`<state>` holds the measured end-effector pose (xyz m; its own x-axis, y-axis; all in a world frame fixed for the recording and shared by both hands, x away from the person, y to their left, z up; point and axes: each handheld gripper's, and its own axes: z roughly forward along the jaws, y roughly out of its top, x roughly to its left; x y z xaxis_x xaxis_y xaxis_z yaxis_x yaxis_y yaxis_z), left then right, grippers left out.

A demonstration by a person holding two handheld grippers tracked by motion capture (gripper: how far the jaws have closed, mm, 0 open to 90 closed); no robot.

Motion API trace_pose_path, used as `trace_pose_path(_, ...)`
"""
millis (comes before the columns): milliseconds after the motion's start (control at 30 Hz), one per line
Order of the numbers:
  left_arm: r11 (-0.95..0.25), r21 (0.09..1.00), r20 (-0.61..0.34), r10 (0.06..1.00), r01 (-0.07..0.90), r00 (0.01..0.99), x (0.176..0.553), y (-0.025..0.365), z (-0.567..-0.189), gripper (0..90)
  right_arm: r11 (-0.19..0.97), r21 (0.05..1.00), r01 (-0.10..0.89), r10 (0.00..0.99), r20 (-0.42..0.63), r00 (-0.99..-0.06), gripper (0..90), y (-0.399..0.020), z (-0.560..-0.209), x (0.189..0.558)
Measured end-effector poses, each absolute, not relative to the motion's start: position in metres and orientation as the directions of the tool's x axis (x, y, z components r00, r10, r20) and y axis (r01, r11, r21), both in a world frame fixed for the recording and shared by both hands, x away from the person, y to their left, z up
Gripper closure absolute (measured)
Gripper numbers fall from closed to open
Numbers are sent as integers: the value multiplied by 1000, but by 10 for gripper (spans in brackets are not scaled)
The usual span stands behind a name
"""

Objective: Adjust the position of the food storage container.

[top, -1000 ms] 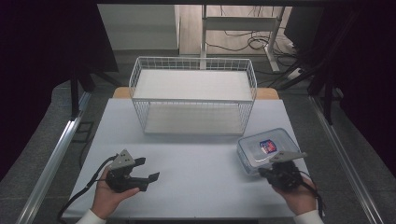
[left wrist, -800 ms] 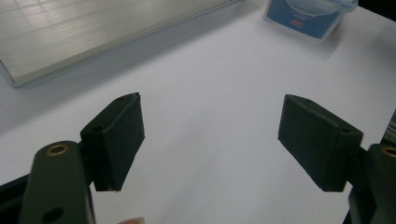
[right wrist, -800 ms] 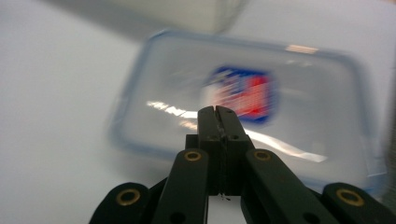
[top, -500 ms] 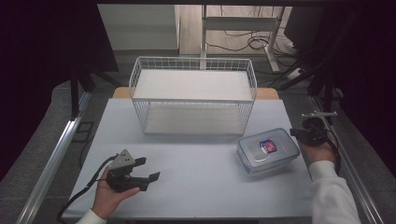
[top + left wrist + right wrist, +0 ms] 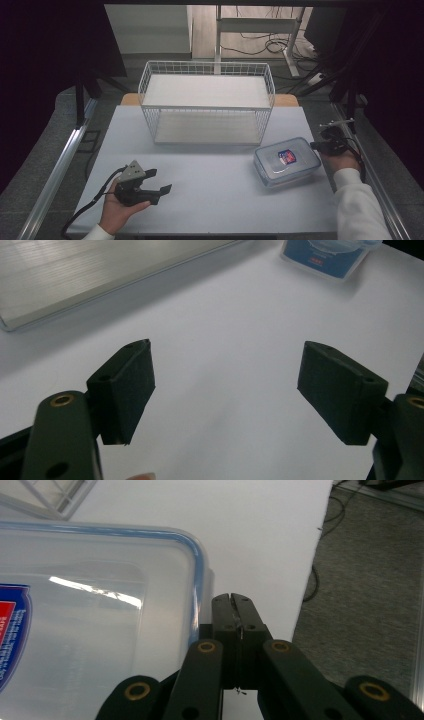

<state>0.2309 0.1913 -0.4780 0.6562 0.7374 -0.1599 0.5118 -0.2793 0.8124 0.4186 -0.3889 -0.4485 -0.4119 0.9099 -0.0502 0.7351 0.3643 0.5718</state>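
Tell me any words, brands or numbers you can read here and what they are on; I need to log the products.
Sticker on the lid of the clear container: a blue and red label with print, too small and blurred to read.
Same label in the right gripper view: lines of white print, not legible.
Nothing else carries text.

Your high view is evenly lit at centre: the white tabletop [image 5: 210, 185] is bright, while the upper corners sink into near black. In your right gripper view, a glare streak crosses the container lid [image 5: 95, 630]. Your left gripper view looks soft, its fingers [image 5: 125, 390] slightly blurred.
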Motion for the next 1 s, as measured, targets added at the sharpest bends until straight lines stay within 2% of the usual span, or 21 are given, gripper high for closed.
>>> trace_pose_path(400,-257,816,-179,739,518,650,230,191,-477,226,395,556,731,894,-50,-445,891,-381,-448,404)
trace_pose_path(1000,-260,811,-178,744,525,644,231,190,-478,226,496,533,686,819,-24,-573,890,-312,-456,347)
